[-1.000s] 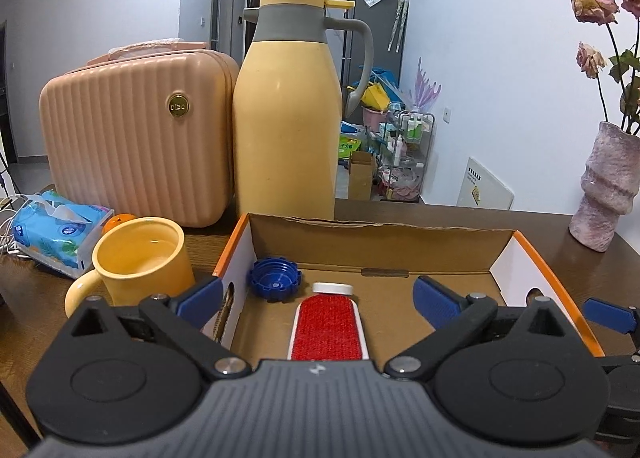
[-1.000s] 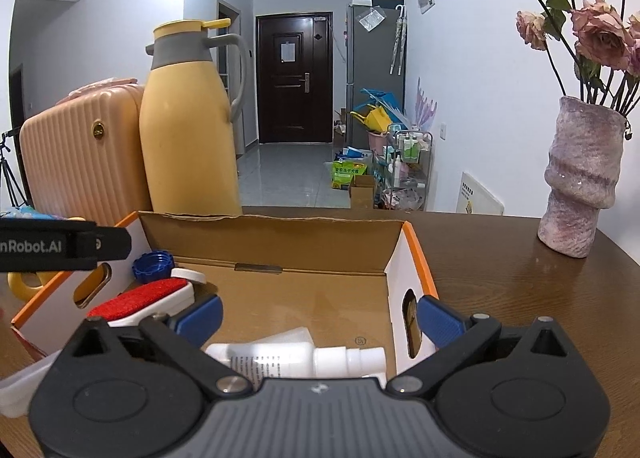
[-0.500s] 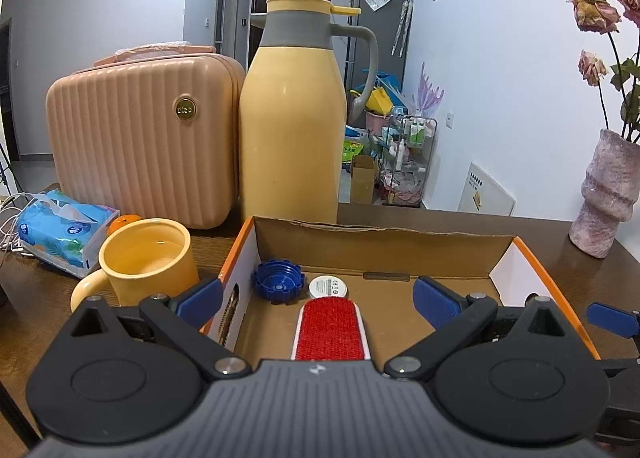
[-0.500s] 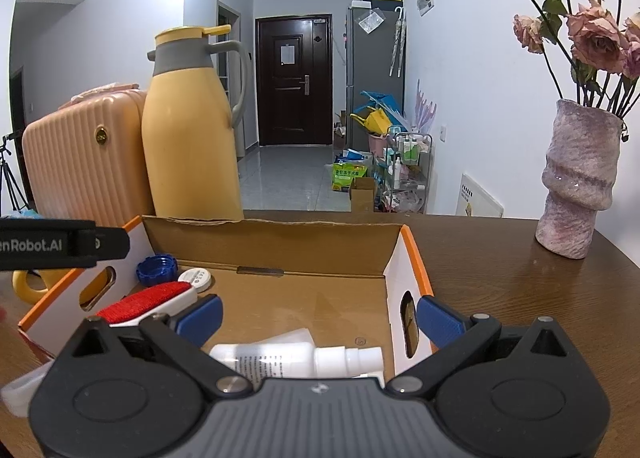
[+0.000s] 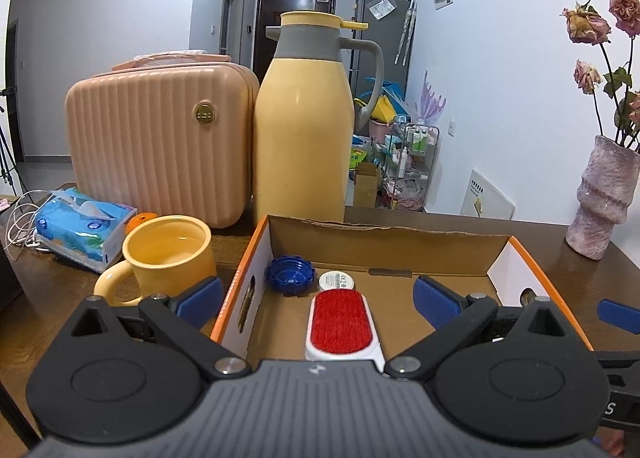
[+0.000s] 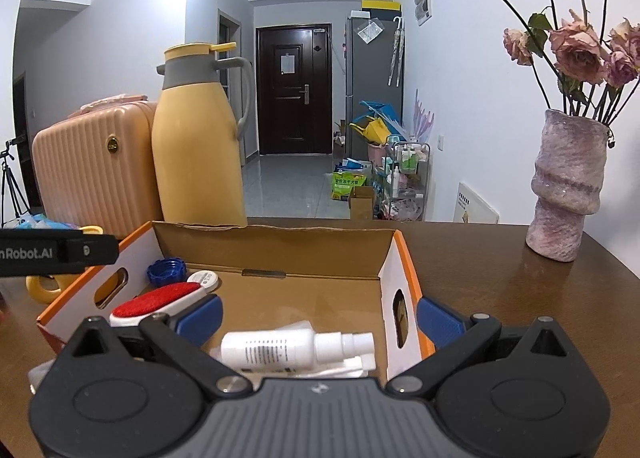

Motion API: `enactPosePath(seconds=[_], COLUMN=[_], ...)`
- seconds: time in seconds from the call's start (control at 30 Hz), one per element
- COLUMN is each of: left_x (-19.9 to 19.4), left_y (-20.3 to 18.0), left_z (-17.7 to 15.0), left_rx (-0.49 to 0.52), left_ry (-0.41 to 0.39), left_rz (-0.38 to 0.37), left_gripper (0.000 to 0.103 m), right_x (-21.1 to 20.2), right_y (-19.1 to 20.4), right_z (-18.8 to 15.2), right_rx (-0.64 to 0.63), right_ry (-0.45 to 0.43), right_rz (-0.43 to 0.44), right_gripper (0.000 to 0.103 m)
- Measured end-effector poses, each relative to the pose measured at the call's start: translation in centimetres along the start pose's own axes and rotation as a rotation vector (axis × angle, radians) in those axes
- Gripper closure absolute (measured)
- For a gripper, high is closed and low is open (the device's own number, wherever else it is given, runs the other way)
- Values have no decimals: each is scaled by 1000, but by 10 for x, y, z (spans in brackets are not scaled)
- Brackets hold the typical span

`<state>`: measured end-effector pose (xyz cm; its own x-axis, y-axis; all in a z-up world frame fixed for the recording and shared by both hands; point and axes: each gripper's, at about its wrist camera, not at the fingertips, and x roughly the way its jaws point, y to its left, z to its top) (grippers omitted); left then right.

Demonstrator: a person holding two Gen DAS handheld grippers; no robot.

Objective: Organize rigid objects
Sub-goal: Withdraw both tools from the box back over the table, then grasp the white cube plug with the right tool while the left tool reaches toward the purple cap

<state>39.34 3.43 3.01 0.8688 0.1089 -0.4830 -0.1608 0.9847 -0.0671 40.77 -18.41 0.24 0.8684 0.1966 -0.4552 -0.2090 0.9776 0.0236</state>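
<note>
Open cardboard box (image 5: 384, 236) sits on the tabletop (image 6: 500, 298); it serves as landmark. Inside the box, at its left wall: blue cap (image 5: 289, 275), white disc (image 5: 336, 280) just beside it, red brush (image 5: 342, 324) nearer the camera. Spray bottle (image 6: 296, 346) lies on its side in the box's near right part. Left gripper (image 5: 316, 300): fingers apart, holding nothing, straddling the box's left wall. Right gripper (image 6: 318, 316): fingers apart, empty, straddling the box's right wall above the bottle. Mug (image 5: 168, 254) stands outside the box, just left of it; flask (image 5: 304, 118) and case (image 5: 160, 142) behind the box; vase (image 6: 568, 186) well right of it. Risk, as judged: a lowered finger catches a box wall and drags or tips the light box; the left gripper swinging outward could knock the mug; the bottle may roll if nudged.
</note>
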Motion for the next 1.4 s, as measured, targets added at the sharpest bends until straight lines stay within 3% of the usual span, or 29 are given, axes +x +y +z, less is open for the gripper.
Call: enactPosePath(seconds=[0.93,1.4], left_x=[-76,-106], left_y=[9,23], left_z=[-38,-74], left_rx=[-15,4], left_ry=[-10,48], left_rz=[-21,-10], left_gripper=[0,0], right_x=[-80,-117], right_y=[-4,-5], right_z=[-39,-72], right_rx=[-4,-34], right_ry=[-11,25], right_rz=[-21,-20], right_gripper=[0,0])
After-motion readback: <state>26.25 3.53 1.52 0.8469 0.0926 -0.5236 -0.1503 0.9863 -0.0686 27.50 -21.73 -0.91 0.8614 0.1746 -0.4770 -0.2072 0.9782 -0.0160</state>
